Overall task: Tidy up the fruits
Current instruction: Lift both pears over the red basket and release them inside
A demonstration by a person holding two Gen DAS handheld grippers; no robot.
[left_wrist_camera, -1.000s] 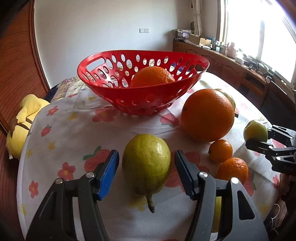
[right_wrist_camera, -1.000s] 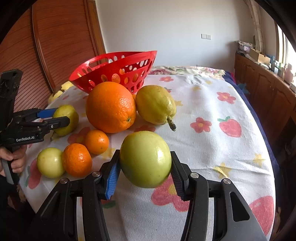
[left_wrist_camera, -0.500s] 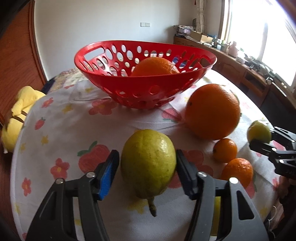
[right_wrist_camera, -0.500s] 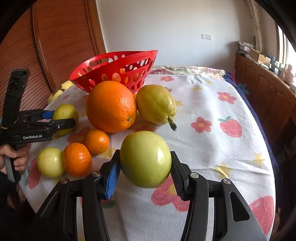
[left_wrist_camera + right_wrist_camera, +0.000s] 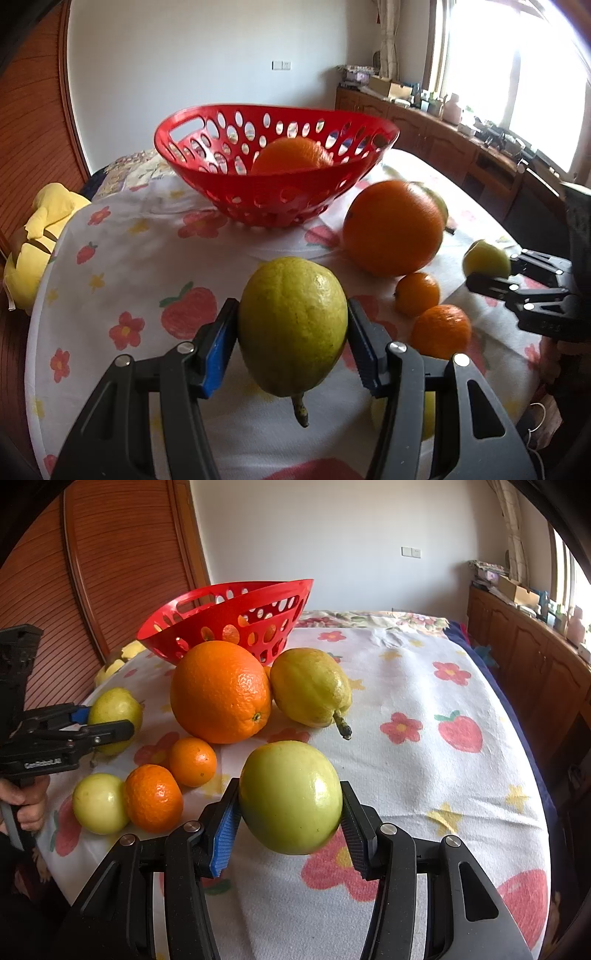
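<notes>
My left gripper (image 5: 291, 317) is shut on a yellow-green pear (image 5: 291, 332), both pads pressed to its sides and its stem pointing back at the camera. From the right wrist view the same gripper (image 5: 110, 720) and pear (image 5: 114, 712) sit at the far left. A green apple (image 5: 290, 797) is clamped in my right gripper (image 5: 290, 801), just above the cloth. A red perforated basket (image 5: 277, 199) stands behind, with one orange (image 5: 291, 155) inside. A big orange (image 5: 221, 692) and a second pear (image 5: 310, 686) lie in front of the basket.
Two mandarins (image 5: 192, 762) (image 5: 153, 797) and another green apple (image 5: 99, 803) lie on the flowered tablecloth (image 5: 424, 775). A yellow plush toy (image 5: 40, 236) sits at the table's left edge. A hand (image 5: 26, 805) grips the left tool. A wooden sideboard (image 5: 443, 144) runs under the window.
The left jaws, which stood apart on either side of the pear, have closed onto it. The right gripper and its apple have not moved.
</notes>
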